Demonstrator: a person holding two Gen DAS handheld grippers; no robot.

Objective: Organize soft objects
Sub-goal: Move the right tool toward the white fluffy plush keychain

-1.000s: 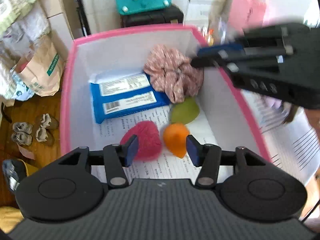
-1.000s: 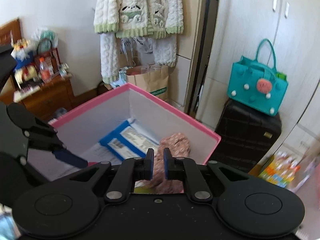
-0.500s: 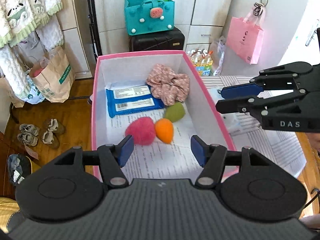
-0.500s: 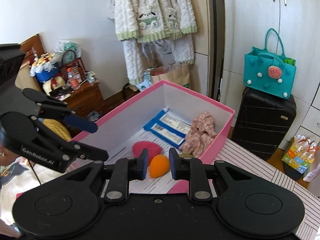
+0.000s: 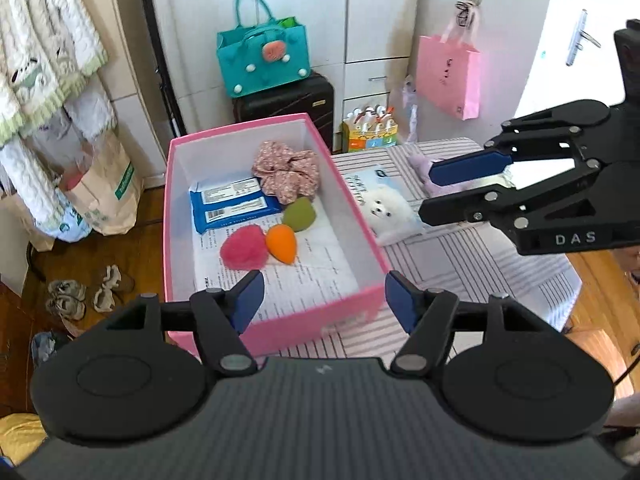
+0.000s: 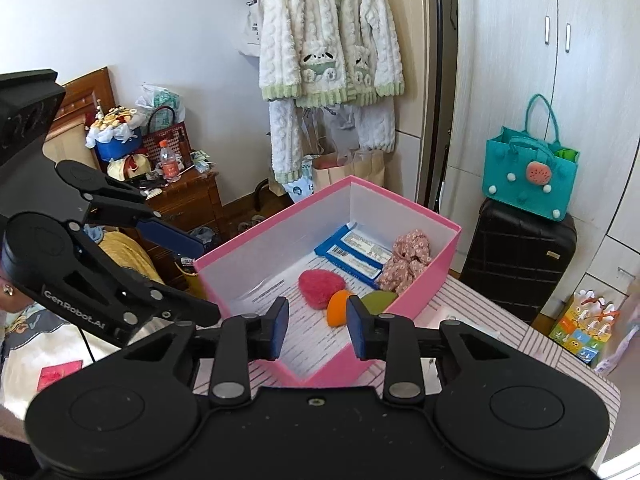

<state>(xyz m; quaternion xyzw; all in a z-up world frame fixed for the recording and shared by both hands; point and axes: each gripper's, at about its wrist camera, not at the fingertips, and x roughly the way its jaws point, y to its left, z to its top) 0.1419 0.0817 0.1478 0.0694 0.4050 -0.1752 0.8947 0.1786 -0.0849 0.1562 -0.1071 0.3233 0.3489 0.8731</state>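
A pink box [image 5: 276, 330] [image 6: 276, 216] stands on a striped cloth. In it lie a floral scrunchie [image 5: 286, 174] [image 6: 408, 256], blue packs [image 5: 232, 204] [image 6: 352, 256], a pink puff [image 5: 244, 248] [image 6: 320, 286], an orange sponge [image 5: 282, 244] [image 6: 338, 308] and a green sponge [image 5: 300, 214] [image 6: 378, 302]. A white plush dog [image 5: 390, 210] lies on the cloth right of the box. My left gripper [image 5: 324, 296] [image 6: 204, 280] hangs above the box's near rim, jaws opening and empty. My right gripper [image 6: 318, 322] [image 5: 430, 192] hovers to the box's right, jaws opening, nothing between them.
A teal bag [image 5: 262, 60] sits on a black suitcase [image 5: 288, 100] behind the box. A pink bag [image 5: 448, 76] hangs at the right. A paper bag [image 5: 104, 192] and shoes [image 5: 84, 290] are on the wood floor at left. A wooden dresser [image 6: 180, 204] stands beyond.
Both grippers have pulled back and up from inside the box. The right jaws, shut over the scrunchie a second ago, have parted. The left jaws stand wider.
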